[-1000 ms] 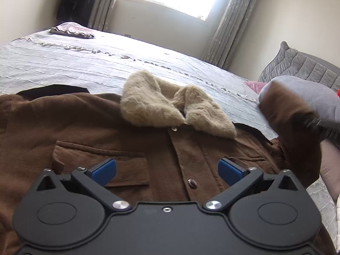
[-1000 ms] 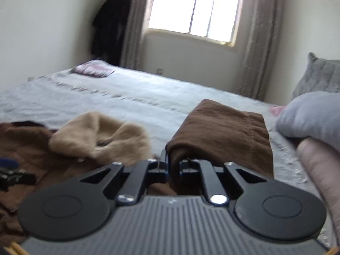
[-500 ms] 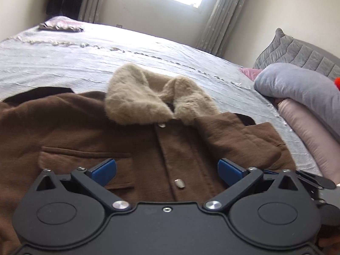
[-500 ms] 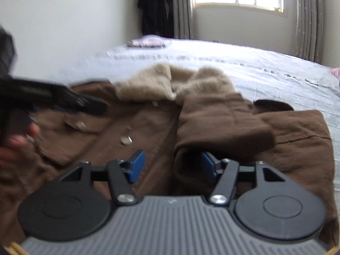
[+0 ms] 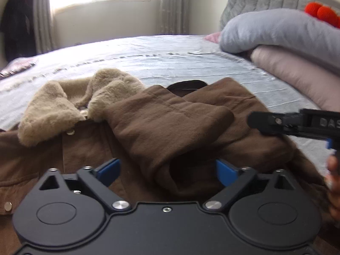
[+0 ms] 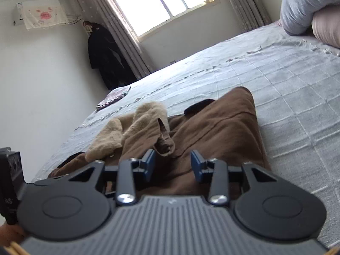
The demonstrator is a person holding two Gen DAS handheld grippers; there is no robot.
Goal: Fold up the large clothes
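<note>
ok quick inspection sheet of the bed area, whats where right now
surface: grey quilted bedspread, coat spread on the near part.
job's things: brown coat lying front-up, fur collar at the top; one sleeve folded across the chest.
clutter: small folded cloth at the far corner; grey pillow on a pink one.
grippers: left tongs open over the sleeve cuff; right tongs open, holding nothing.
cables: nothing seen.
surroundings: window with curtains, dark garment hanging in the corner.

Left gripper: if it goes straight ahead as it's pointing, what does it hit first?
Most likely the folded brown sleeve of the coat, lying right ahead of the open left gripper; depth is hard to judge.
</note>
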